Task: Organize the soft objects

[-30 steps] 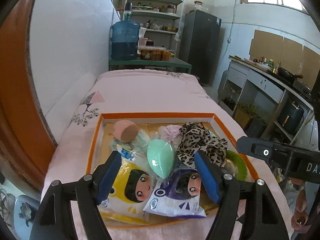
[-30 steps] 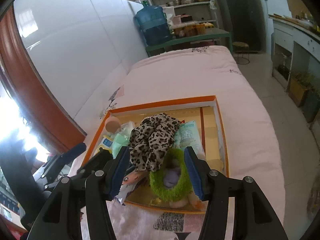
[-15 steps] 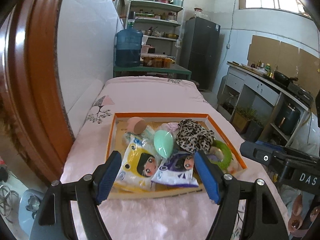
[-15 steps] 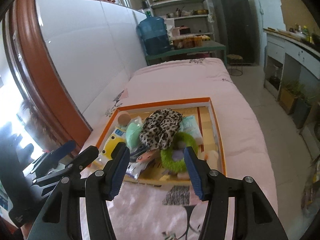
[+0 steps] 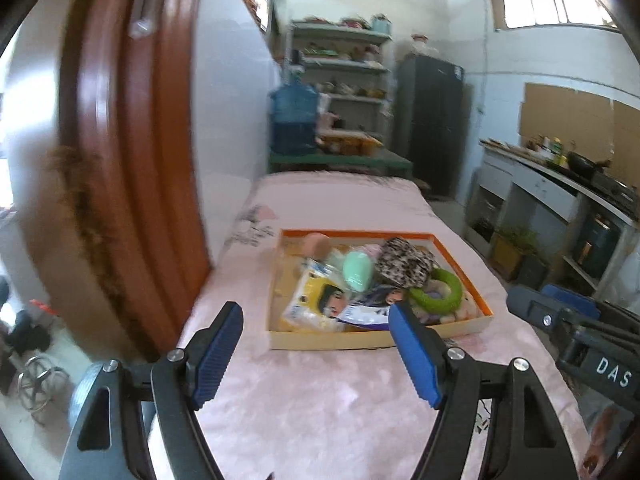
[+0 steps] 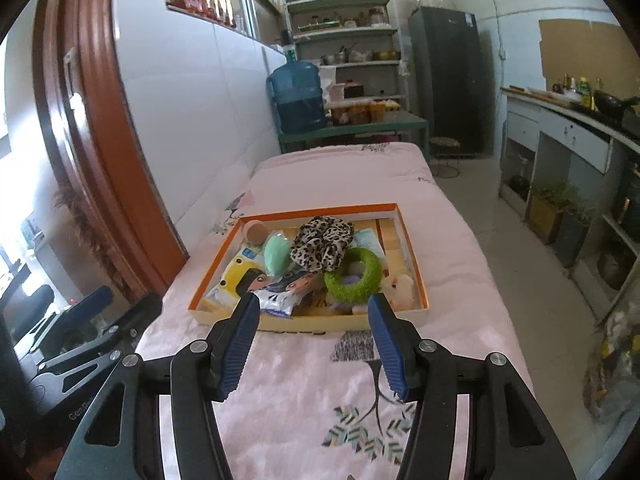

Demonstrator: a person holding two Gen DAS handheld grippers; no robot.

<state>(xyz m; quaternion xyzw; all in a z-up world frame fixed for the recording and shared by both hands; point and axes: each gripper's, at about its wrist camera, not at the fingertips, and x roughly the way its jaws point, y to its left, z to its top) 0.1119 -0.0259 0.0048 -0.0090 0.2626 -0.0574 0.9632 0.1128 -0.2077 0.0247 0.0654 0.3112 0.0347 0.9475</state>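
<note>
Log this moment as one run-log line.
left gripper: open, empty | right gripper: open, empty | tray: on pink cover, full | leopard scrunchie: atop pile | green ring: in tray

leopard scrunchie [image 6: 323,243], green ring [image 6: 353,275], heaped in tray [image 6: 413,257]

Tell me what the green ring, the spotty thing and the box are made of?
Green ring: looks like fuzzy plush, matte with a shaggy nap. Spotty thing: seems thin leopard-print cloth, soft and bunched in folds. Box: probably cardboard, with thin flat walls, an orange rim and a plain tan inside.
</note>
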